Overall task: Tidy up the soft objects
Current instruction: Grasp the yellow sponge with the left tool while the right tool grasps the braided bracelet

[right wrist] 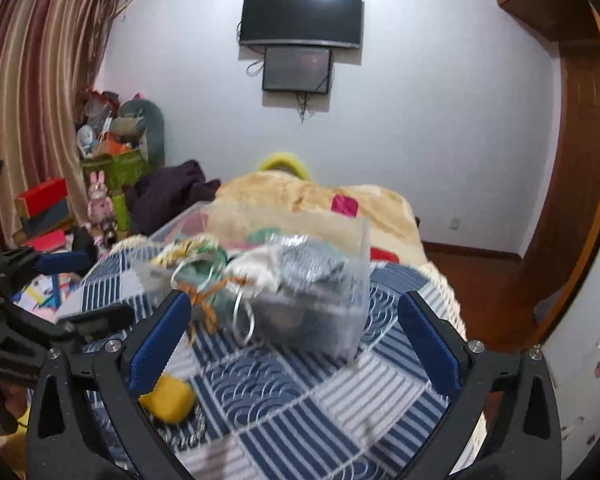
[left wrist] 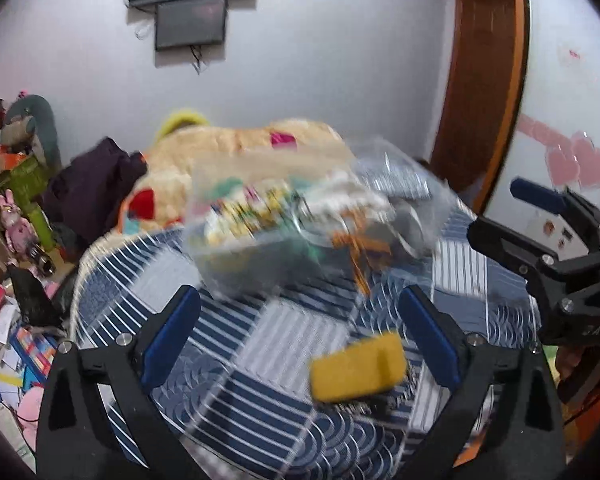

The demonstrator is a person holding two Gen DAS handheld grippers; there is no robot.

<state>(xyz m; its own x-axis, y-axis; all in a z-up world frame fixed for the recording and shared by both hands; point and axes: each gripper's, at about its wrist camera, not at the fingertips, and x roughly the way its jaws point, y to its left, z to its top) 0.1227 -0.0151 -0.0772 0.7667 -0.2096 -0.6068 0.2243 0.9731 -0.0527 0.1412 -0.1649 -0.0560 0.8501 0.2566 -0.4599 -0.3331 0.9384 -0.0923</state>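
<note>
A clear plastic box (left wrist: 300, 220) full of mixed soft items stands on the blue-and-white patterned bed cover (left wrist: 260, 340); it also shows in the right wrist view (right wrist: 320, 280), with metal rings and an orange cord hanging over its near edge. A yellow sponge-like block (left wrist: 356, 366) lies on the cover in front of the box, between my left gripper's fingers; in the right wrist view it (right wrist: 168, 400) lies by the left finger. My left gripper (left wrist: 300, 332) is open and empty. My right gripper (right wrist: 292, 340) is open and empty, and appears at the right of the left wrist view (left wrist: 540, 216).
A large beige plush blanket (right wrist: 300, 196) and a dark purple garment (right wrist: 168, 196) lie behind the box. Cluttered boxes and toys (right wrist: 100, 160) stand at the left by a curtain. A wooden door frame (right wrist: 572, 160) is at the right. Papers litter the floor (left wrist: 12, 352).
</note>
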